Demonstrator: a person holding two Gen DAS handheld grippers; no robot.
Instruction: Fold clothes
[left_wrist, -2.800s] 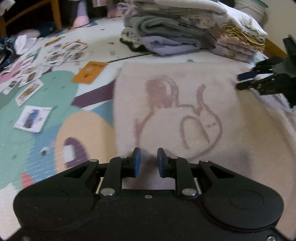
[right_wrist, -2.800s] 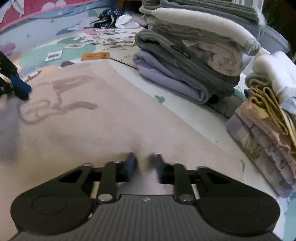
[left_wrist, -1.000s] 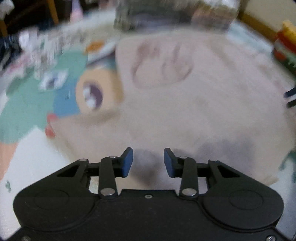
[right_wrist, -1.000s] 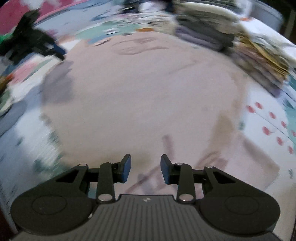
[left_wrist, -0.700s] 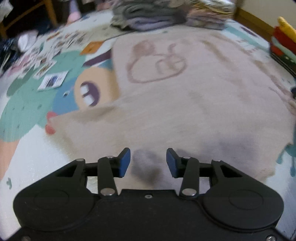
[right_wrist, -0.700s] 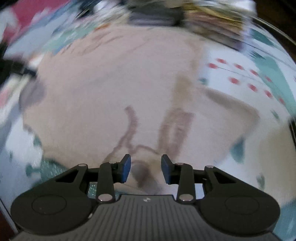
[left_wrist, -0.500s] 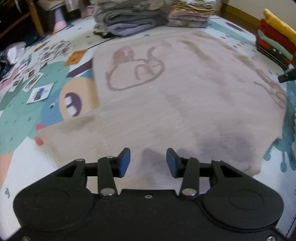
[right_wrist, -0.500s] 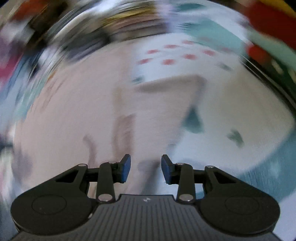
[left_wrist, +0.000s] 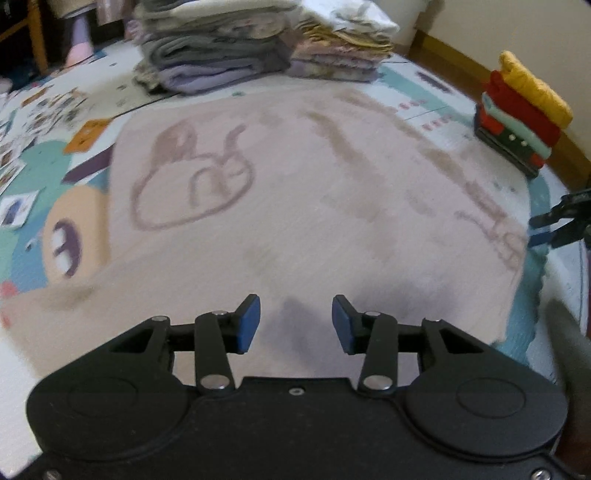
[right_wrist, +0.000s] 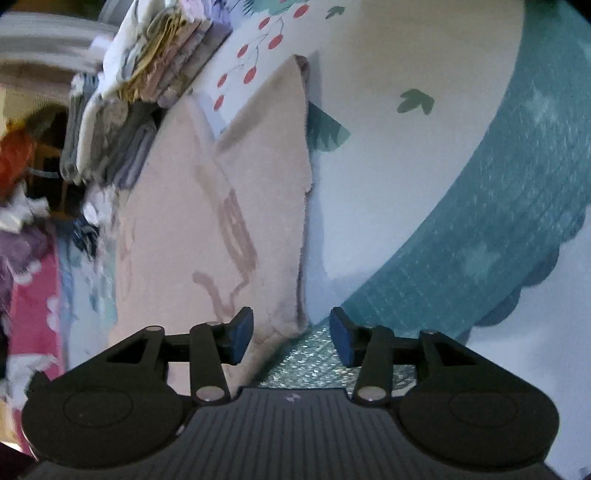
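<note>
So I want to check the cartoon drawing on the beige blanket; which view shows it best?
The left wrist view: the whole outlined drawing lies in plain sight on the spread beige blanket. The right wrist view shows only the blanket's right edge and corner with some other brown lines, not that drawing.

Both the left gripper (left_wrist: 295, 321) and the right gripper (right_wrist: 291, 334) have matte black bodies, silver pivot screws and blue-padded fingers (left_wrist: 248, 323), the right one's base being ribbed.

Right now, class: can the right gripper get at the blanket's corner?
Probably yes. The right gripper is open, the blanket corner lies just ahead between its fingers on the mat, and nothing blocks it.
</note>
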